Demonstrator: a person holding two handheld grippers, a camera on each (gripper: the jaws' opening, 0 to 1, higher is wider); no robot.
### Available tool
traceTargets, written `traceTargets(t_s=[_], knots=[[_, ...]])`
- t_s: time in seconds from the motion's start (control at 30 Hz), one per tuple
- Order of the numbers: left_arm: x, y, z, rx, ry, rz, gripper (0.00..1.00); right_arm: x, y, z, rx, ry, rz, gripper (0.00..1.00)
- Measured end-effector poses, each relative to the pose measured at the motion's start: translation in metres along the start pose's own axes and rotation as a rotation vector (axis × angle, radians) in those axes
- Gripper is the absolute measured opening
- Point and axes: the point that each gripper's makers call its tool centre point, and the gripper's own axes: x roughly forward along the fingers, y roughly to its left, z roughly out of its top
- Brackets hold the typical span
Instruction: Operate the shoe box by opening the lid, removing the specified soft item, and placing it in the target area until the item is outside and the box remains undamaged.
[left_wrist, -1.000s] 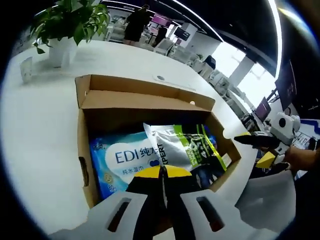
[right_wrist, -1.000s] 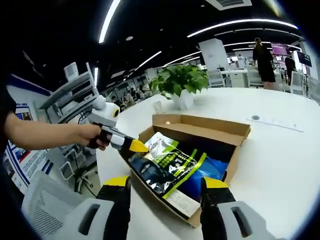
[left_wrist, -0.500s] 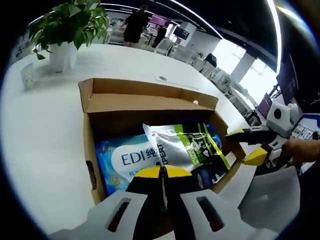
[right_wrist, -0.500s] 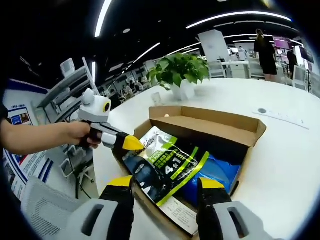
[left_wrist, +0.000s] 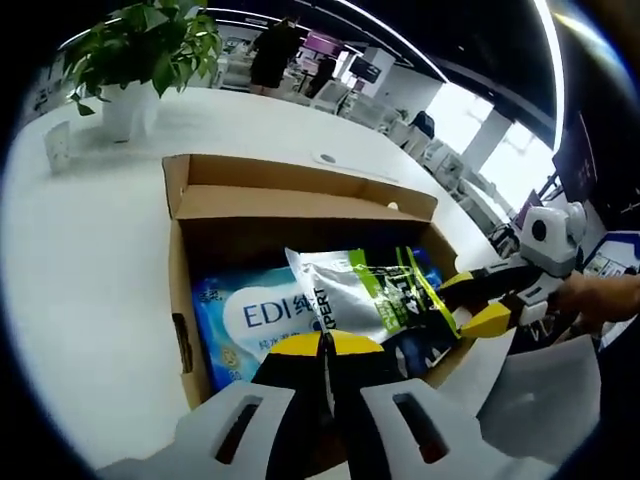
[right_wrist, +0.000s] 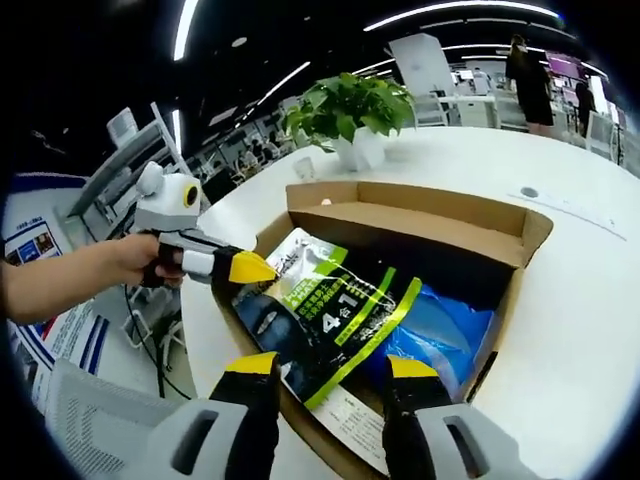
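The shoe box (left_wrist: 300, 210) sits open on the white table (left_wrist: 90, 250), with its lid folded back on the far side from my fingers. Inside lies a soft pack (right_wrist: 330, 315), silver at one end and dark at the other, with green stripes. It rests on top of a blue wipes pack (left_wrist: 255, 320). In the right gripper view the soft pack is just past my right gripper (right_wrist: 325, 365), between its two yellow tips and a little beyond them. The right fingers (right_wrist: 250, 365) are spread wide and hold nothing. The left gripper (left_wrist: 323, 343) has its yellow tips pressed together, with nothing pinched, and it sits at the near edge of the box. In the right gripper view I see it come in from the left, just beside the silver end of the pack. I think the pack is light and floppy, and its shiny skin may be slippery. It will bend and sag if I lift it by one corner. I would grab a flat edge at the dark end, near my right fingers, and pinch firmly. The box is thin cardboard, so I must not push on its walls.
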Motion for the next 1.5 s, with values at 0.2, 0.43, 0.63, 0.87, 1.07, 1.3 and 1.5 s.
traceTargets(t_s=[0.2,0.43,0.63,0.87,1.07,1.3,1.5], knots=[[0.001,0.001,-0.001,-0.006,-0.002,-0.001,0.00,0.006,0.004,-0.003,0.015,0.031,0.016,0.35],[0.003,-0.001,-0.001,-0.013,-0.006,-0.009,0.00,0.010,0.008,-0.009,0.031,0.053,0.028,0.33],[0.004,-0.002,-0.002,-0.019,-0.013,-0.011,0.00,0.009,0.010,-0.007,0.023,0.039,0.023,0.24],[0.000,-0.005,0.004,-0.008,-0.027,-0.010,0.00,0.003,0.008,0.000,0.022,0.013,0.015,0.15],[-0.002,-0.008,0.009,-0.008,-0.041,-0.010,0.00,-0.003,0.005,0.006,0.009,-0.013,-0.001,0.05],[-0.006,-0.013,0.013,-0.003,-0.053,-0.012,0.00,-0.011,0.004,0.012,0.026,-0.041,-0.002,0.01],[-0.009,-0.021,0.017,0.011,-0.059,-0.013,0.00,-0.021,0.005,0.016,0.085,-0.063,0.004,0.00]])
